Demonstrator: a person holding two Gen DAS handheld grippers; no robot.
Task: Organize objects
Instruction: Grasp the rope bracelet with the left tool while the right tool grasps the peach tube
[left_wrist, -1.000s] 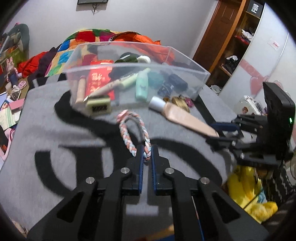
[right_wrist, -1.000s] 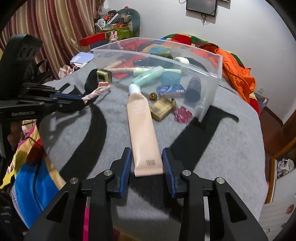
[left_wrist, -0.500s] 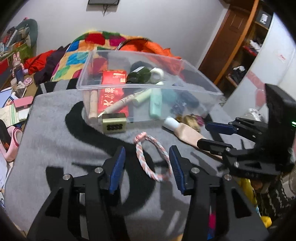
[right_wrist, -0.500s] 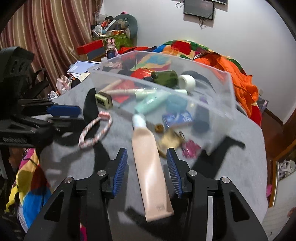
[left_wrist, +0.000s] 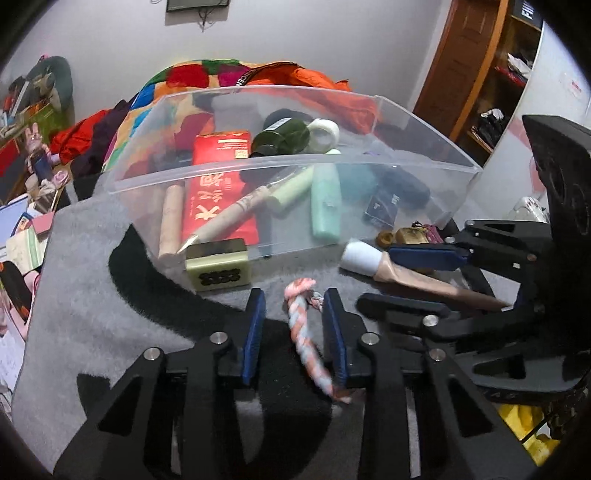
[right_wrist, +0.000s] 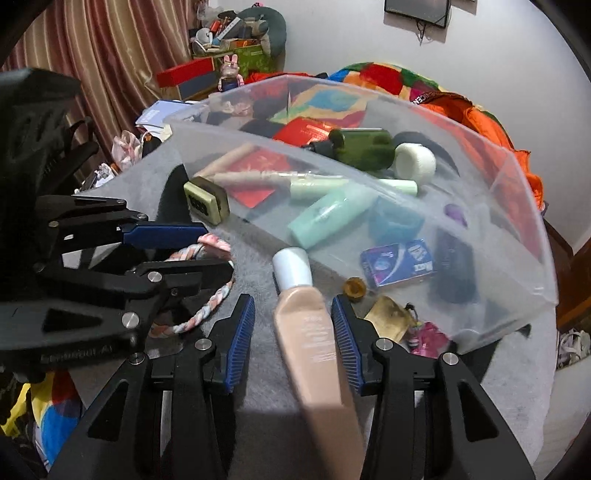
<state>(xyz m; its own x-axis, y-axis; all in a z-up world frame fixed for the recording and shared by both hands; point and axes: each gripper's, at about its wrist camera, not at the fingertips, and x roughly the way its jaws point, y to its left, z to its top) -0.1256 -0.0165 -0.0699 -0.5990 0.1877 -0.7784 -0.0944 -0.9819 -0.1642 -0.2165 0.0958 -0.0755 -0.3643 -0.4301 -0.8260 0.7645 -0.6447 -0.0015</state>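
Note:
A pink-and-white braided bracelet (left_wrist: 301, 325) lies on the grey blanket, one strand running between the jaws of my left gripper (left_wrist: 293, 299). Those jaws are closing, and the pads do not press the strand. In the right wrist view the left gripper (right_wrist: 216, 249) sits over the bracelet (right_wrist: 218, 299). A beige tube with a white cap (right_wrist: 310, 332) lies between the jaws of my right gripper (right_wrist: 292, 301), which are closing, with a gap still on the left side. The left wrist view shows the right gripper (left_wrist: 376, 277) over the tube (left_wrist: 417, 278). A clear plastic bin (left_wrist: 295, 162) holding several toiletries stands just ahead.
A small green-gold box (left_wrist: 218, 267) leans on the bin's front wall. A brown cap (right_wrist: 355, 287), a gold packet (right_wrist: 388, 317) and a pink trinket (right_wrist: 424, 334) lie by the bin's near right corner. A colourful quilt lies behind the bin; clutter lies beyond the blanket's left edge.
The left gripper let go of the bracelet, opened wide, then narrowed around one strand. Both grippers moved forward toward the bin; the right one slid along the tube toward its cap.

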